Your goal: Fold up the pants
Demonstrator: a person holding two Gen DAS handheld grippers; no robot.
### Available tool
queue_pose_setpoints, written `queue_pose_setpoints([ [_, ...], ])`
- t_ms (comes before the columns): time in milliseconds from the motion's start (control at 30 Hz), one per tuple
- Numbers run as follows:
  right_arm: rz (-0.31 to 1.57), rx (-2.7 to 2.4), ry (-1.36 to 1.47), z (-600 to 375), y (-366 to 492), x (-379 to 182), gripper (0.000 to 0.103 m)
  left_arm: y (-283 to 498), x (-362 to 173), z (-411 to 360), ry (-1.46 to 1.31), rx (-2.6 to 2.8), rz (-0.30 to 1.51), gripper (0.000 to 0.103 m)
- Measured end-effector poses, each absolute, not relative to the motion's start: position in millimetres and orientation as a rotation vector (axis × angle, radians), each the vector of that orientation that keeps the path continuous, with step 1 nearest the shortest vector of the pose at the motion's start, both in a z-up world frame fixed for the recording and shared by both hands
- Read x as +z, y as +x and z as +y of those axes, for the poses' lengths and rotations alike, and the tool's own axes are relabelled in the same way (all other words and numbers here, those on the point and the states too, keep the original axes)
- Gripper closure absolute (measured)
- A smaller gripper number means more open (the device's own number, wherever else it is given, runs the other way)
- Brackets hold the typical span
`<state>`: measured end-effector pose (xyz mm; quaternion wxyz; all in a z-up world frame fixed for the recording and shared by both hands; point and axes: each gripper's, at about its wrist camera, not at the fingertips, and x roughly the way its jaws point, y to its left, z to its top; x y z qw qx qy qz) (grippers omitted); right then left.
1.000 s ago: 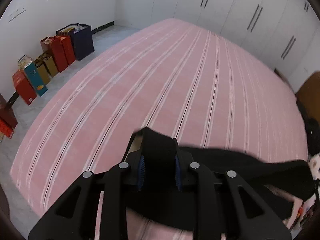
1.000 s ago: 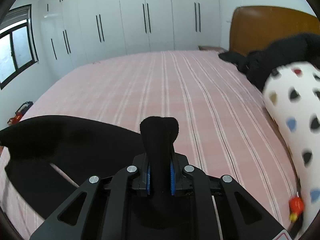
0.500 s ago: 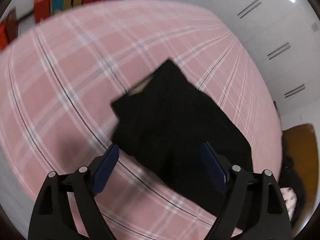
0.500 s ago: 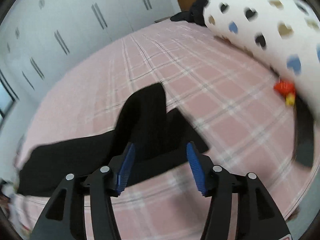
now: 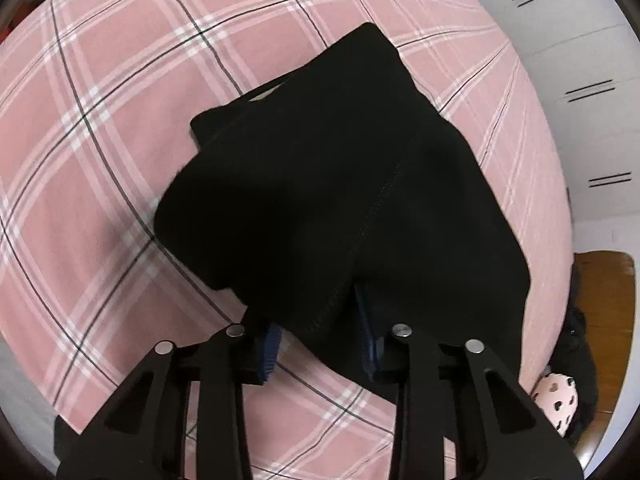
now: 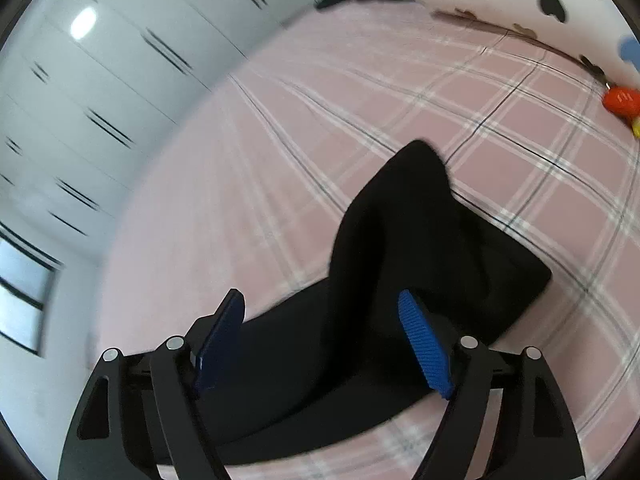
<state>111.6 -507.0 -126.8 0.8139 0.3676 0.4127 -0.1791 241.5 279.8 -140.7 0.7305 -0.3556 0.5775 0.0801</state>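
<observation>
The black pants (image 5: 328,184) lie folded on the pink plaid bed (image 5: 100,120). My left gripper (image 5: 320,340) is closed on a fold of the pants at their near edge, blue pads pressing the fabric. In the right wrist view the pants (image 6: 400,264) lie bunched on the bed, one end rising in a peak. My right gripper (image 6: 324,340) is open, its blue pads (image 6: 424,344) spread above the fabric and holding nothing.
A white pillow with coloured hearts (image 6: 540,4) lies at the head of the bed, with a red and yellow toy (image 6: 622,100) beside it. Dark clothes and a wooden headboard (image 5: 604,320) are at the right. White wardrobes (image 6: 100,80) line the wall.
Both grippers let the pants drop onto the bed and opened. The left gripper has since closed on the near fold; the right stays open and has swung closer over the fabric.
</observation>
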Motion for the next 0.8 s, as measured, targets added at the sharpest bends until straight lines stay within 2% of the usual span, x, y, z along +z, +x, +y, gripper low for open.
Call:
queue_pose_setpoints([
  [33,0.905,-0.382,0.788,-510,121,-129,0.096,243,-139,280,-0.779,0.182,1.279,0.08],
  [67,0.828,-0.361,0.82,-513,119,-116,0.099,246,-138,283,-0.778,0.183,1.281,0.081],
  [133,0.632,-0.263,0.834,-514,97,-77,0.099,254,-130,286,-0.755,0.176,1.275,0.086],
  [200,0.574,-0.231,0.807,-517,78,-62,0.099,257,-118,287,-0.706,0.162,1.264,0.086],
  [267,0.663,-0.273,0.795,-528,67,-87,0.099,263,-116,284,-0.649,0.15,1.272,0.086],
  [333,0.878,-0.345,0.85,-541,65,-152,0.099,269,-125,280,-0.599,0.158,1.304,0.086],
  [400,0.949,-0.361,0.87,-539,58,-183,0.099,274,-134,277,-0.587,0.169,1.325,0.086],
  [467,0.877,-0.363,0.899,-535,49,-183,0.097,275,-135,277,-0.607,0.173,1.314,0.086],
  [600,0.875,-0.365,0.887,-531,52,-181,0.092,274,-134,281,-0.619,0.165,1.314,0.086],
  [700,0.84,-0.341,0.857,-528,53,-166,0.095,271,-117,286,-0.568,0.164,1.268,0.094],
  [800,0.83,-0.342,0.845,-531,48,-157,0.095,273,-97,303,-0.549,0.161,1.206,0.093],
])
